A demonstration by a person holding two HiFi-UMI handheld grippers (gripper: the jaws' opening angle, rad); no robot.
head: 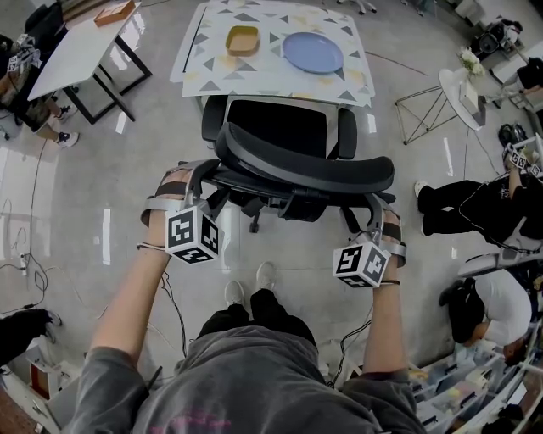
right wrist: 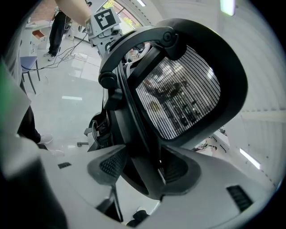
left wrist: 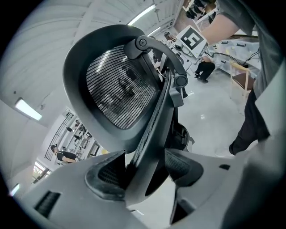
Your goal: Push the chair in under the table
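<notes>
At the far left, a white worktop (head: 81, 51) carries a wooden tray (head: 114, 12) at its far edge, and a person (head: 30, 93) sits by its left side.

Nearer the middle, the left hand-held gripper (head: 202, 174) is at the left end of the chair (head: 293, 157) back. Its cube (head: 192, 236) bears black-and-white square markers. In the left gripper view the jaws stand apart with the back's edge frame between them. One pad (left wrist: 105, 176) lies close to the frame, and a dark gap shows before the other pad (left wrist: 183, 165), so nothing is clamped.

The black, mesh-backed chair stands on the grey floor (head: 127, 195) facing the patterned worktop (head: 271, 72). Its seat front and armrests reach that worktop's near edge, and most of the seat is out in front of it. The patterned worktop is printed with grey and yellow triangles. A yellow dish (head: 243, 39) sits toward its far edge, left of centre, with a blue plate (head: 313, 52) just beside it on the right.

Low in the head view, the grey shirt (head: 246, 381) of the person holding the grippers shows pink print too blurred to read.

The right hand-held gripper (head: 376, 206), with its own marker cube (head: 361, 264), is at the right end of the chair back. In the right gripper view its jaws are closed on the edge frame, which fills the space between the pads.

Further right, a round white stand (head: 462, 85) holds flowers, and a person in black (head: 471, 208) sits low on the floor.
</notes>
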